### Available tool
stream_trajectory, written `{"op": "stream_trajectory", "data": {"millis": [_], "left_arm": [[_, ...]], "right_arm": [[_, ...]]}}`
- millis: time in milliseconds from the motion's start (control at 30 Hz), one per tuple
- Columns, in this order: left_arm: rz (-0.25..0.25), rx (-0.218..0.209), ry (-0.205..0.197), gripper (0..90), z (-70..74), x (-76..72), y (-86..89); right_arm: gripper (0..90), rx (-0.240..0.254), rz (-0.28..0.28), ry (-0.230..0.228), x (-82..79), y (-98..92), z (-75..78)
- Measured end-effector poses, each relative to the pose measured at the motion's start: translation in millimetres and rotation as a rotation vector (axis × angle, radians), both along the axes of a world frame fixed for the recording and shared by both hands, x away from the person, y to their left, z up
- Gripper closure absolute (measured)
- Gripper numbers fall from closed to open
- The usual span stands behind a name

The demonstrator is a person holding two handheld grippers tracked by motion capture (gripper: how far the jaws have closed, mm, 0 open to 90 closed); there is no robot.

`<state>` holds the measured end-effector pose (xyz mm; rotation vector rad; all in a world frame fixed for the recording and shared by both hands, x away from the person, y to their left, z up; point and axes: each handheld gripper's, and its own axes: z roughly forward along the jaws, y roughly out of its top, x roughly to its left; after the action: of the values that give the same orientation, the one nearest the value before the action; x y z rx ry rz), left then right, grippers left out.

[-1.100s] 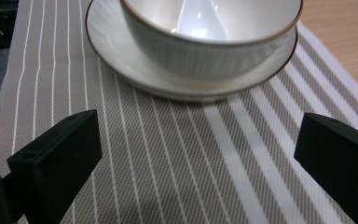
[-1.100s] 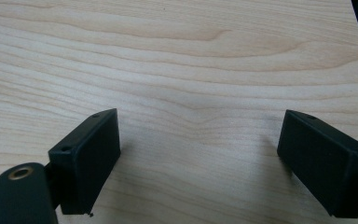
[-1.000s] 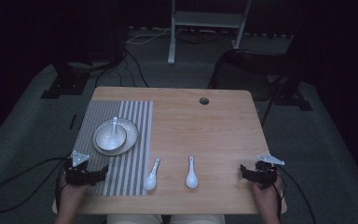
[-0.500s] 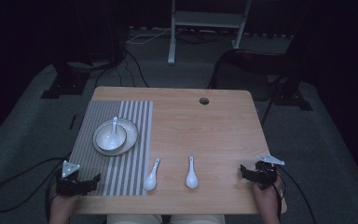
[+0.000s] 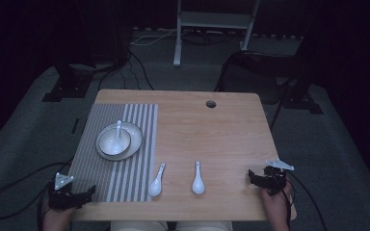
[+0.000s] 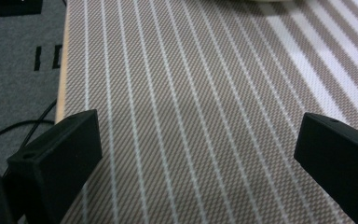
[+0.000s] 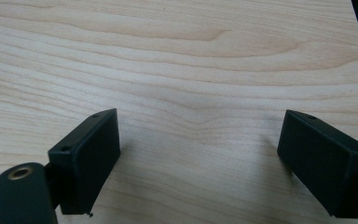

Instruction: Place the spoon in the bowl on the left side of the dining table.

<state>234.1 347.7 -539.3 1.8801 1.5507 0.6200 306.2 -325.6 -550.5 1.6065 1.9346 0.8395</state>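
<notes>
A white bowl (image 5: 114,140) rests on a white plate (image 5: 134,143) on the striped placemat (image 5: 125,113), with a white spoon (image 5: 118,131) lying in the bowl. Two more white spoons lie on the bare wood near the front edge: one (image 5: 156,181) beside the mat, another (image 5: 198,179) to its right. My left gripper (image 5: 87,193) hovers at the mat's front left corner, open, nothing between its jaws; the mat's weave (image 6: 191,121) runs under them. My right gripper (image 5: 253,177) stands open at the table's front right over bare wood (image 7: 200,93).
The wooden table (image 5: 221,134) has a round cable hole (image 5: 211,104) near its far edge. Grey carpet, cables (image 5: 14,187) and dark stand bases surround it. A white frame (image 5: 212,21) stands behind. Broad bare wood lies between the mat and my right gripper.
My left gripper has drawn back toward the person and slightly left, off the table's front left corner. The right gripper and the dishes have stayed put.
</notes>
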Motion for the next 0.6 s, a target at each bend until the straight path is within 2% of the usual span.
{"op": "stream_trajectory", "data": {"millis": [333, 467, 500, 600], "left_arm": [[0.018, 0.021, -0.01, 0.8, -5.5, -16.8, 10.5], [0.023, 0.047, -0.011, 0.8, -6.1, -20.4, 10.5], [0.022, 0.079, -0.011, 0.8, -6.6, -22.2, 9.6], [0.022, 0.076, -0.011, 0.8, -8.0, -22.9, 9.6]], "right_arm": [[12.3, 0.0, 0.0, 0.0, 0.0, 0.0, 0.0], [12.3, 0.0, 0.0, 0.0, 0.0, 0.0, 0.0], [12.3, 0.0, 0.0, 0.0, 0.0, 0.0, 0.0], [12.3, 0.0, 0.0, 0.0, 0.0, 0.0, 0.0]]}}
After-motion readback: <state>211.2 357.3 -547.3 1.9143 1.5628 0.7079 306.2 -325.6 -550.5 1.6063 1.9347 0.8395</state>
